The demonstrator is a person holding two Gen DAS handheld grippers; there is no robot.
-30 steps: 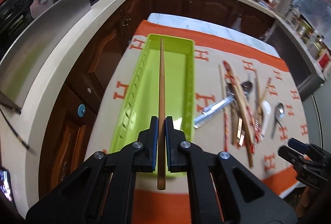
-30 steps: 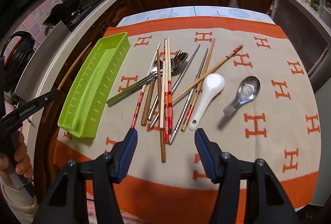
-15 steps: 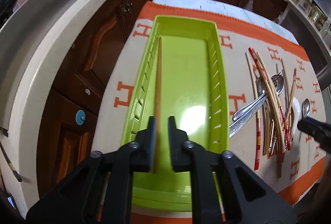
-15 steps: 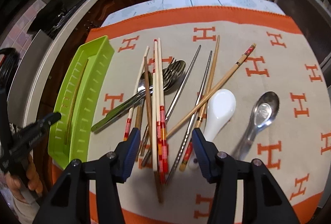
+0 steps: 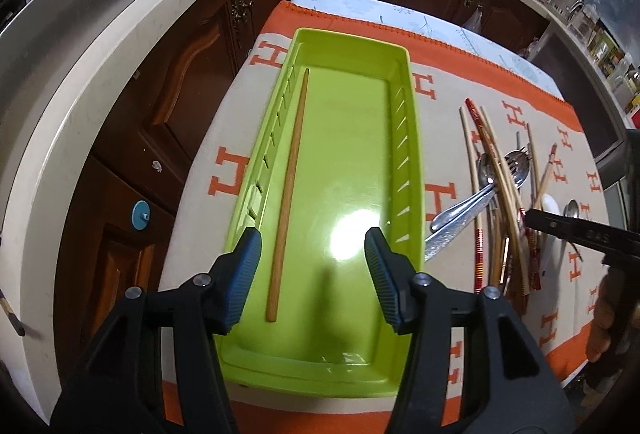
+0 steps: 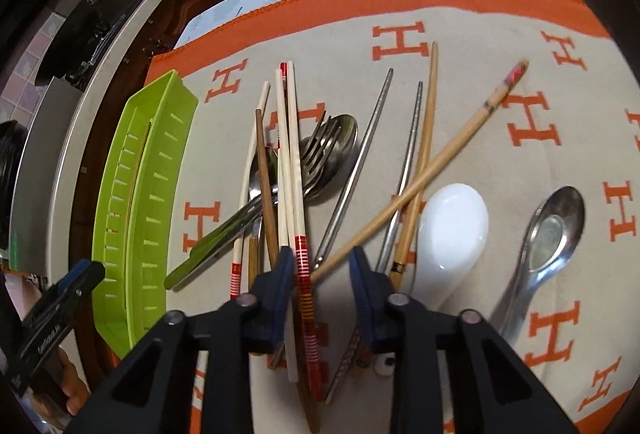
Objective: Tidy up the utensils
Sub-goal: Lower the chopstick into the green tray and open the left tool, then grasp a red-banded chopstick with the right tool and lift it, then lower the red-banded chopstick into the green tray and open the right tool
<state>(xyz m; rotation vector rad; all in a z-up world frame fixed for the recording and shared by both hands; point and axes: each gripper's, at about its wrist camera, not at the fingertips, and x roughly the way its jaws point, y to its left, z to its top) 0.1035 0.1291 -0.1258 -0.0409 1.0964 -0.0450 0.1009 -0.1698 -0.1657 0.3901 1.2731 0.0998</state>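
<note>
The table was covered w/ a beige cloth with an orange border and orange H marks; a pale blue-patterned top showed at the far edge. Dark wood cabinets and a pale countertop ran along the left & far sides, w/ a sink tap by a window at far right.

The lime-green slotted tray lay lengthwise on the left part of the cloth. Inside it was one wooden chopstick, flat on the floor of the tray, close to the left wall, running near-to-far. Rest of the tray floor was bare.

The left gripper hung over the near end of the tray, jaws spread wide & holding nothing; the chopstick lay between them, nearer the left pad, not touched.

Right of the tray sat the loose pile: mixed chopsticks in wood, white and red-banded, two metal chopsticks, a fork and spoons crossed over each other. A white ceramic soup spoon lay just right of the pile, a steel spoon further right & apart.

The right gripper was low over the near ends of the pile, jaws apart, a red-banded chopstick in the gap by the left pad; contact couldn't be told.
</note>
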